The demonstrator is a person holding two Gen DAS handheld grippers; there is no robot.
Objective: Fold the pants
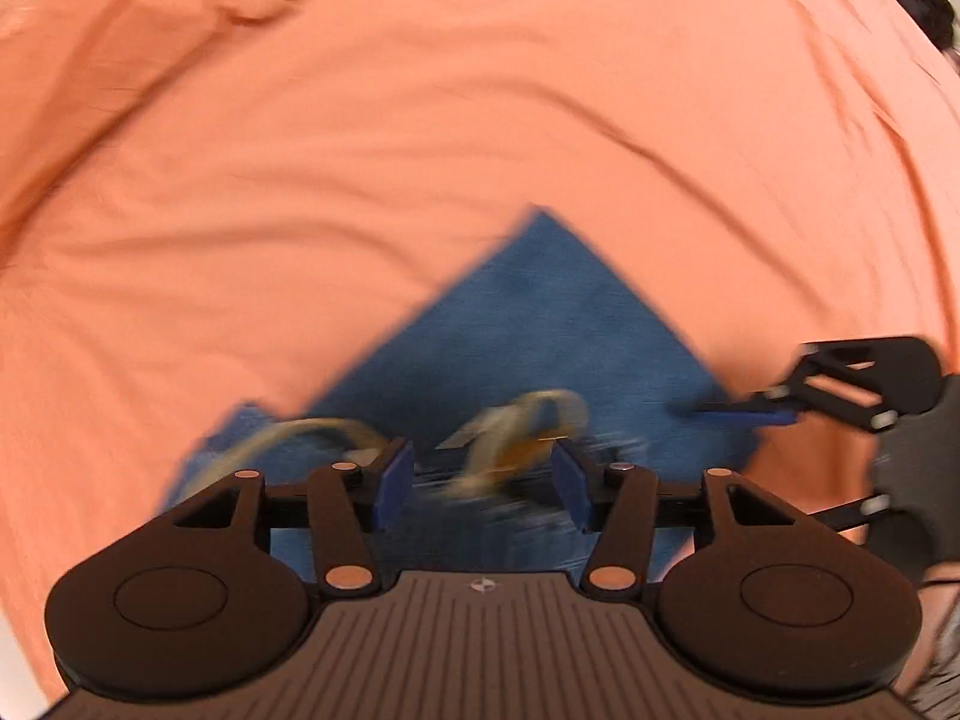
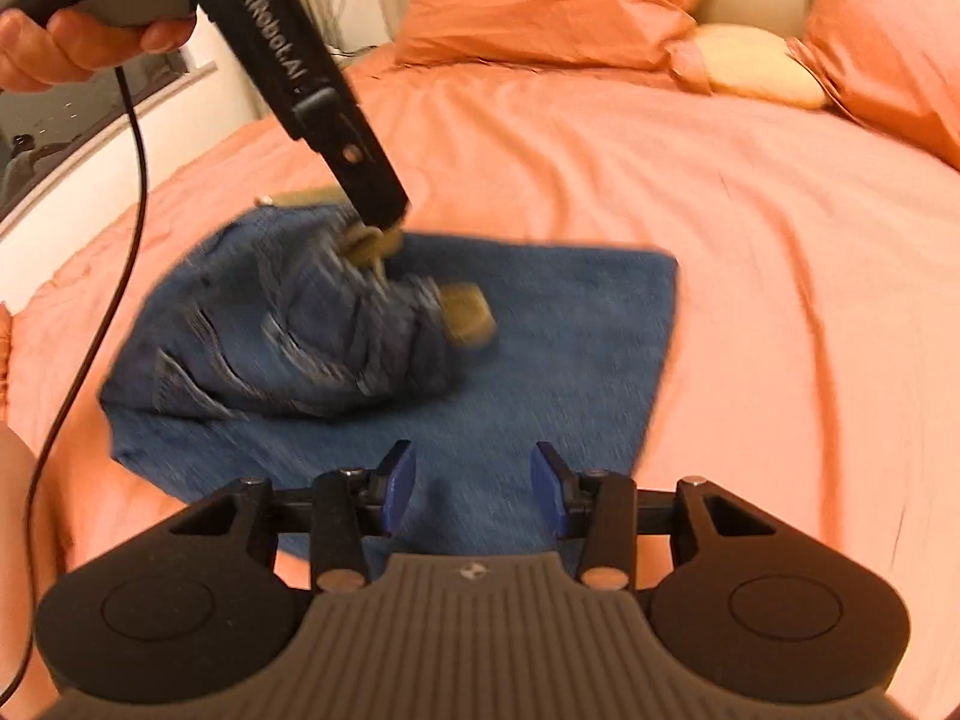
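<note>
Down on the orange bedspread (image 2: 750, 228) lie the blue jeans (image 2: 540, 330), partly folded, with a bunched waist end and tan belt (image 2: 468, 312) toward ten o'clock in the right wrist view. Left gripper (image 1: 483, 480) points steeply down over the denim, jaws apart, nothing pinched. Right gripper (image 2: 474, 489) hovers at the jeans' six o'clock edge, pads parted and empty. Orange pillows (image 2: 540, 0) sit at twelve o'clock.

Warm, even indoor light tints the bed (image 2: 750, 228) orange, with only soft shadows in its creases. Motion blur smears the jeans (image 2: 288, 330) in both views. Fisheye distortion bows the bed's edges, and the frame corners darken. No strong glare shows.
</note>
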